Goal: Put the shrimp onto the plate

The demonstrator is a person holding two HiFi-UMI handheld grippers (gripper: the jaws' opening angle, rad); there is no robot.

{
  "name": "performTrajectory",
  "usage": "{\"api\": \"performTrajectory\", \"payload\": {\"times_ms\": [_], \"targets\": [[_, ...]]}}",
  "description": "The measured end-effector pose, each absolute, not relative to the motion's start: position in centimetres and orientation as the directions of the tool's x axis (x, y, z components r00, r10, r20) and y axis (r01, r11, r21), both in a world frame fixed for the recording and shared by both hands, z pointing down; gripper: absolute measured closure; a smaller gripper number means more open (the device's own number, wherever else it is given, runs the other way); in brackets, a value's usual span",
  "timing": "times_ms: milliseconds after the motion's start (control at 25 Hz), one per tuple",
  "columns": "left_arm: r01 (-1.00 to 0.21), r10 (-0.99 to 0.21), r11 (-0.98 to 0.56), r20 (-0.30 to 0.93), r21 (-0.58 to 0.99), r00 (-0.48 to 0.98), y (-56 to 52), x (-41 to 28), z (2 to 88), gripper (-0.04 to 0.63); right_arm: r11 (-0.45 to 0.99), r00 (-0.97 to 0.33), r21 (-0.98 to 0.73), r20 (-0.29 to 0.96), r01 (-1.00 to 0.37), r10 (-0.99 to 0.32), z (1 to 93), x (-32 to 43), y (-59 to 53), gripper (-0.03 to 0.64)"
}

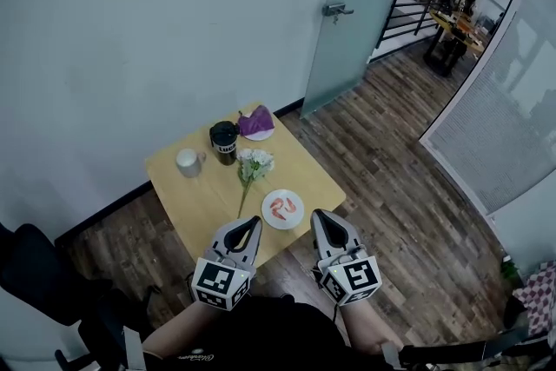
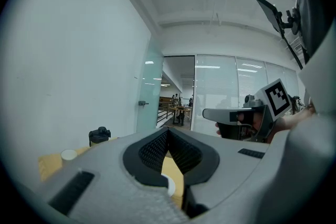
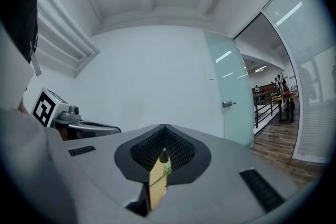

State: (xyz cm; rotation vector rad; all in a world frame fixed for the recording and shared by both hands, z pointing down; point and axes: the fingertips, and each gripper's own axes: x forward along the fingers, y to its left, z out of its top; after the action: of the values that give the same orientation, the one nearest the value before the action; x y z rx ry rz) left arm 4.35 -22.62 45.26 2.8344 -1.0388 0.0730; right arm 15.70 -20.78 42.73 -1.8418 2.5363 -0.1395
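Two orange-red shrimp (image 1: 282, 206) lie on a small white plate (image 1: 270, 220) near the front edge of a low wooden table (image 1: 200, 204). Both grippers hover side by side just short of that edge, held above the floor. My left gripper (image 1: 253, 223) is to the plate's left and shut on nothing. To the plate's right, my right gripper (image 1: 319, 215) is also shut and empty. In the left gripper view the jaw tips (image 2: 168, 131) meet, and a sliver of the plate (image 2: 169, 184) shows below them. The right gripper view shows its tips (image 3: 164, 127) together over the table (image 3: 156, 186).
Farther back on the table stand a black lidded cup (image 1: 224, 142), a white cup (image 1: 188, 162), a bunch of white flowers (image 1: 253, 166) and a purple napkin on a dish (image 1: 257, 124). A white wall lies behind and a glass door (image 1: 352, 13) to the right. The floor is wood.
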Motion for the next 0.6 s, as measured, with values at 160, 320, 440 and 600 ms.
{"api": "performTrajectory", "payload": {"times_ms": [160, 320, 440, 600], "targets": [[-0.641, -0.636, -0.762, 0.086, 0.093, 0.767, -22.72, 4.50, 45.19, 0.597, 0.302, -0.306, -0.083, 0.038, -0.950, -0.951, 42.65, 15.50, -20.56, 0.614], [-0.642, -0.636, -0.762, 0.088, 0.089, 0.767, -22.83, 4.59, 45.10, 0.597, 0.311, -0.315, -0.083, 0.039, -0.947, -0.948, 42.59, 15.35, -20.76, 0.614], [-0.644, -0.638, -0.759, 0.090, 0.089, 0.765, -22.94, 4.46, 45.16, 0.597, 0.317, -0.321, -0.081, 0.038, -0.945, -0.946, 42.57, 15.14, -20.90, 0.615], [-0.648, -0.641, -0.757, 0.091, 0.088, 0.762, -22.97, 4.44, 45.25, 0.597, 0.321, -0.324, -0.080, 0.039, -0.944, -0.945, 42.66, 15.07, -21.04, 0.615]]}}
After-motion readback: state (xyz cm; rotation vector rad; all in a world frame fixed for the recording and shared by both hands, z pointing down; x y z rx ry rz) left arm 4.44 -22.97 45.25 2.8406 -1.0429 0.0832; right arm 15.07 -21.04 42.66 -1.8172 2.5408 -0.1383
